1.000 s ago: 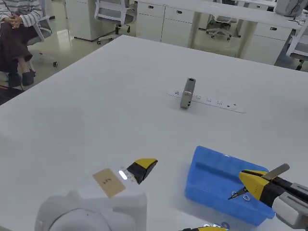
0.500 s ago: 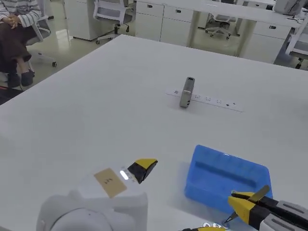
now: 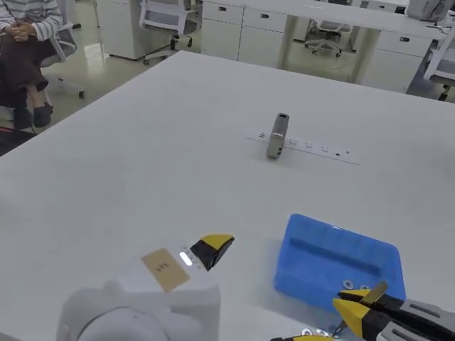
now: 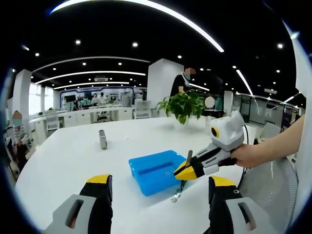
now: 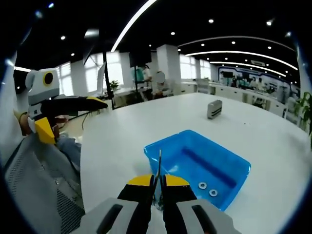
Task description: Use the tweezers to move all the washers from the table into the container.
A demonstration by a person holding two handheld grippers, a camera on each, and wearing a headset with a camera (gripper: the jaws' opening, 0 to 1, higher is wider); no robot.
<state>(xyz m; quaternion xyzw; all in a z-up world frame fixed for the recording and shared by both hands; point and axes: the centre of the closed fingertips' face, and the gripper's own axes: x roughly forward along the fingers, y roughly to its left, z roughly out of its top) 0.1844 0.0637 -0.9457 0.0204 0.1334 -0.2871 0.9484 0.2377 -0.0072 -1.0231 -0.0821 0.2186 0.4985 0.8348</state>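
Observation:
A blue container sits on the white table, with two washers inside it. More washers lie on the table just in front of it. My right gripper is shut on the tweezers, whose tips point down at those loose washers. In the right gripper view the tweezers stick up between the shut jaws of the right gripper, before the container and its washers. My left gripper hovers open beside the container, holding nothing.
A small grey block stands on a flush power strip at mid-table. Desks and office chairs line the far side. A seated person is at the far left. A potted plant stands beyond the table.
My right gripper pulled back out of the container towards the table's near edge, and the tweezers now point at the loose washers. Two washers lie uncovered in the container. The left gripper stayed put.

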